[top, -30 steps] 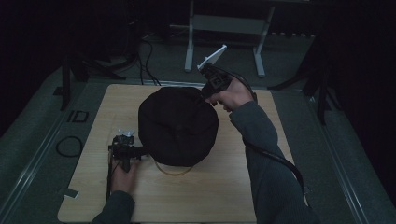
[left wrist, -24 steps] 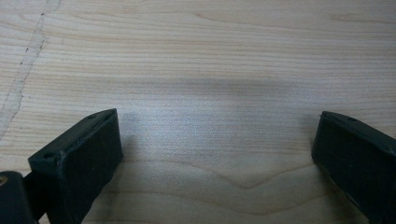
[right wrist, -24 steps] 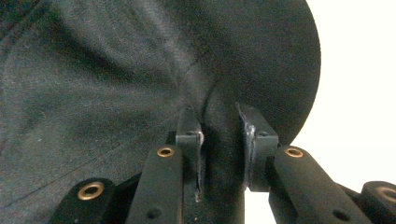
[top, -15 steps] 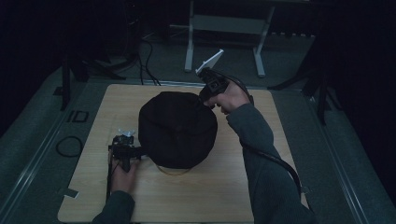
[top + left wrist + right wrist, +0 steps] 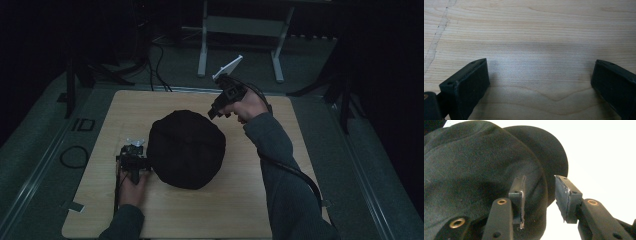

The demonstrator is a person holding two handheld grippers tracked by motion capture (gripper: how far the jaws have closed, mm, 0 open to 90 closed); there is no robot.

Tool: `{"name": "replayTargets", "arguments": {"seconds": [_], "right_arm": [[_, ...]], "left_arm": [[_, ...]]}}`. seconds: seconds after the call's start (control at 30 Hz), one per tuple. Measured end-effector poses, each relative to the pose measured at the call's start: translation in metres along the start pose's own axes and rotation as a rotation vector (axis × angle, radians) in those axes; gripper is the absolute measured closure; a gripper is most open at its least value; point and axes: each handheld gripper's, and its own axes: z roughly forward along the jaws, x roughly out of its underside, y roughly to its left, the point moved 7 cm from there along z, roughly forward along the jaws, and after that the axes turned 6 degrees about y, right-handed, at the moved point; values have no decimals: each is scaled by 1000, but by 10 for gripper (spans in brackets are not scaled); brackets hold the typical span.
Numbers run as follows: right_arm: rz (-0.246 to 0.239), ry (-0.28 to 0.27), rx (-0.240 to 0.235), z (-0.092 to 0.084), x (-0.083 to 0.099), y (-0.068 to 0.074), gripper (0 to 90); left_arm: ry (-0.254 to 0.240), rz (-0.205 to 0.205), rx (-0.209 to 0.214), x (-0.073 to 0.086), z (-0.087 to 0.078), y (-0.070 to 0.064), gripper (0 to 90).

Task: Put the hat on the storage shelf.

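Note:
A black fabric hat (image 5: 186,149) lies in a rounded heap on the middle of the wooden table (image 5: 150,105). My left gripper (image 5: 134,159) rests low on the table at the hat's left edge. Its jaws stand wide apart over bare wood (image 5: 539,82), so it is open with nothing between them. A hand holds my right gripper (image 5: 214,113) in the air just above the hat's far right edge. It is open, with a narrow gap (image 5: 539,200) between the jaws. The hat (image 5: 474,170) and its round brim lie behind and below them.
The table has bare wood in front of the hat and along its right side. Beyond the far edge stands a metal frame (image 5: 240,25) on the dark floor. A loop of cable (image 5: 75,156) lies on the floor to the left.
The hat's far edge, raised near the right gripper before, has dropped and the hat has settled lower and nearer. The right gripper stays above it. The left gripper has not moved.

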Motion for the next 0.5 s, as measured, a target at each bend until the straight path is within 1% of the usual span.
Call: {"name": "replayTargets", "arguments": {"seconds": [0.27,0.5], "right_arm": [[-2,16,5,3,5,-5,586],[-2,27,23,3,14,-17,569]], "left_arm": [[0,0,0,0,0,0,12],[0,0,0,0,0,0,12]]}}
